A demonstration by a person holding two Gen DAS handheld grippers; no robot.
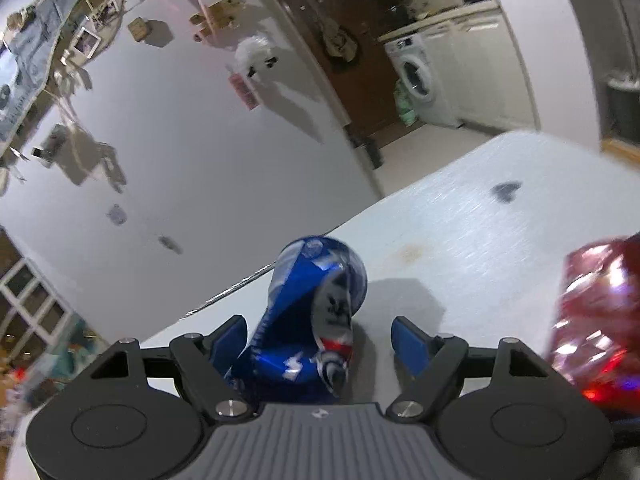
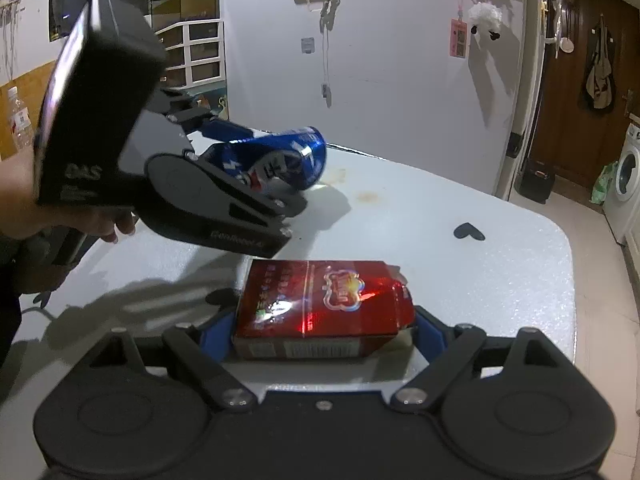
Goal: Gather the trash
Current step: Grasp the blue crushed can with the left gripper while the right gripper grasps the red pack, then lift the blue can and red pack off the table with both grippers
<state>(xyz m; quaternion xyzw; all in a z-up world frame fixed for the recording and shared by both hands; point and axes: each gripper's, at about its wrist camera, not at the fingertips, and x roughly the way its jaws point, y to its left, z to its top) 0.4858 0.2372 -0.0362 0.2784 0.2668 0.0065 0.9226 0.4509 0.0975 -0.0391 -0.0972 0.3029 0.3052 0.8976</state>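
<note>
While crushed can points away | left hand-held gripper spread | right pinching box crosswise

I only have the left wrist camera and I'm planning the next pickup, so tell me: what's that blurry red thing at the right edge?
Observer: It's a shiny red cardboard box, torn open at one end, lying flat on the white table.
Operator: Is the right gripper near it?
Observer: Yes. The right gripper has its blue fingers on either side of the box. I cannot tell whether they press it.
Operator: Any other trash I'm missing?
Observer: A clear plastic bottle with a red label shows at the far left edge. What it stands on is hidden.
</note>
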